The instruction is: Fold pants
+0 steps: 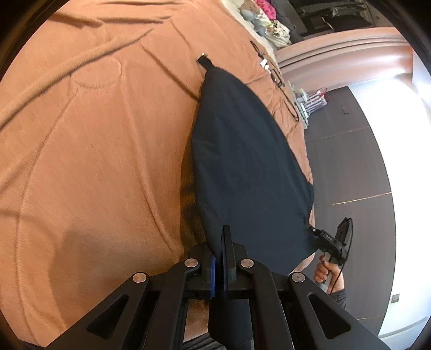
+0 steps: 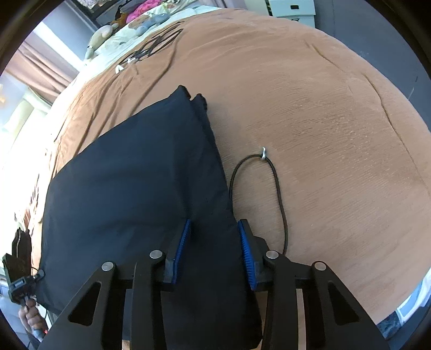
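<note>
The dark navy pants (image 1: 242,161) lie on a brown bedspread (image 1: 94,148), folded lengthwise into a long narrow shape. Their long axis runs away from both cameras, the near end broad, the far end tapering toward the far side of the bed.

The left gripper (image 1: 218,258) is clamped tight on the near edge of the fabric, which passes between its closed jaws and hangs below them. The right gripper (image 2: 214,253) stands partly apart, its blue pads (image 2: 246,255) flanking a ridge of the pants' near right edge; whether they press on the cloth cannot be told.

A thin dark cord (image 2: 280,199) loops on the bedspread just right of the pants. Pillows (image 2: 140,24) lie at the far end.
</note>
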Demonstrator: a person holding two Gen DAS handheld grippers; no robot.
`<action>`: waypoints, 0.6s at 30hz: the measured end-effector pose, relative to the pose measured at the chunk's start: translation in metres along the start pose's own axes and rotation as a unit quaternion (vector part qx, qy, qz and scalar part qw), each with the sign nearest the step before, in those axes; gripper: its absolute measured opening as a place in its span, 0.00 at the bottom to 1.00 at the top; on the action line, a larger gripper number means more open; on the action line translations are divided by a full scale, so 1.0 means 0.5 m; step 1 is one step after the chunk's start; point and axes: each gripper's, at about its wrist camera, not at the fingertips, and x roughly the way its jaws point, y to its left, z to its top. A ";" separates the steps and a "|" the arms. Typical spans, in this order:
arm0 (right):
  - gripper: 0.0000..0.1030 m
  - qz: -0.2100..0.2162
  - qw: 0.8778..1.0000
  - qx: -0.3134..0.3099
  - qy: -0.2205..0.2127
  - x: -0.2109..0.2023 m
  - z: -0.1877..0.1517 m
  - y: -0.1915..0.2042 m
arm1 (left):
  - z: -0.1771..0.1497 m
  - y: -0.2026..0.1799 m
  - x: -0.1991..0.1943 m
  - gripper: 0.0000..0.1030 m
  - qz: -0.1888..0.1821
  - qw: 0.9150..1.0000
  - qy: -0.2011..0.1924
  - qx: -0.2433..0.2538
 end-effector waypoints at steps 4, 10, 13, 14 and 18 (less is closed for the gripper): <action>0.32 0.011 1.000 -0.003 0.005 0.001 -0.013 0.017 | 0.016 0.014 -0.024 0.03 0.003 1.000 -0.010 -0.002; 0.32 0.015 1.000 -0.006 0.007 0.026 -0.029 0.066 | 0.049 0.035 -0.065 0.03 0.007 1.000 -0.018 -0.003; 0.32 0.018 1.000 -0.009 0.008 0.036 -0.036 0.091 | 0.062 0.047 -0.083 0.03 0.008 1.000 -0.023 -0.006; 0.32 0.018 1.000 -0.010 0.008 0.042 -0.034 0.101 | 0.068 0.053 -0.092 0.03 0.009 1.000 -0.025 -0.007; 0.32 0.020 1.000 -0.014 0.010 0.060 -0.041 0.139 | 0.081 0.075 -0.122 0.03 0.011 0.999 -0.031 -0.012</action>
